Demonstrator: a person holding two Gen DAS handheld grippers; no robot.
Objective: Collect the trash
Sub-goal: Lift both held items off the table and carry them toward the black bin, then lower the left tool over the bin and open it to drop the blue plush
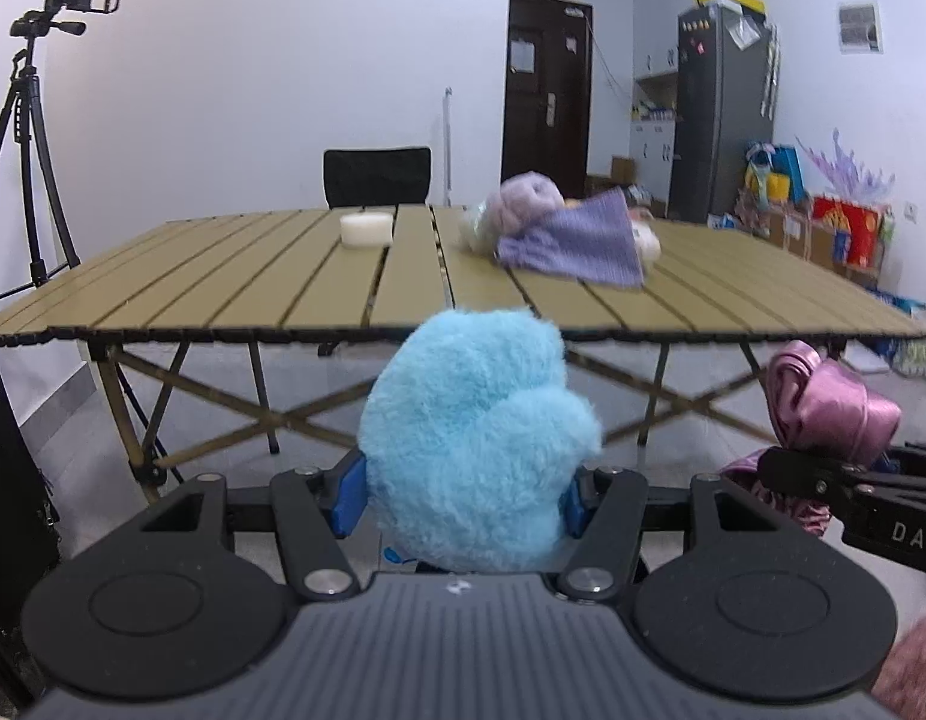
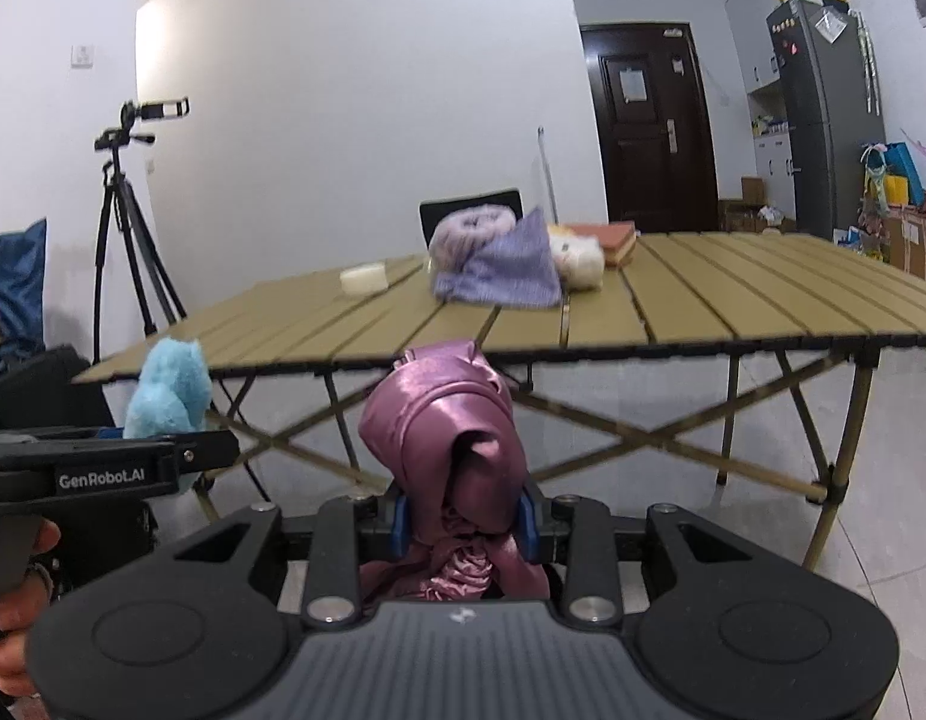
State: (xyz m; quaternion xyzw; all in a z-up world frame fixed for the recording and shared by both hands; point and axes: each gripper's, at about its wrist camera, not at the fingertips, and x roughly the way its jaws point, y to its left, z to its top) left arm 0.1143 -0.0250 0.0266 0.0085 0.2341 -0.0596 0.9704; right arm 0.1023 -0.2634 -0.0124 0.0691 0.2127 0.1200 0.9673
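My left gripper [image 1: 463,501] is shut on a fluffy light-blue plush item [image 1: 472,438], which bulges up above its blue pads. My right gripper [image 2: 463,525] is shut on a bunched pink satin cloth [image 2: 448,438]; that cloth [image 1: 823,408] also shows at the right of the left wrist view, and the blue plush [image 2: 169,390] at the left of the right wrist view. Both grippers are held in front of and below the near edge of a slatted tan folding table [image 1: 283,294]. On the table lie a purple cloth heap [image 1: 571,237] and a white round item [image 1: 367,229].
A cream plush [image 2: 583,261] and a pink block [image 2: 613,240] lie behind the heap [image 2: 499,267]. A black chair [image 1: 376,177] stands beyond the table, a camera tripod [image 1: 25,138] at left. A fridge [image 1: 721,114], boxes and toys line the right wall. A person's hand [image 2: 19,600] holds the left gripper's handle.
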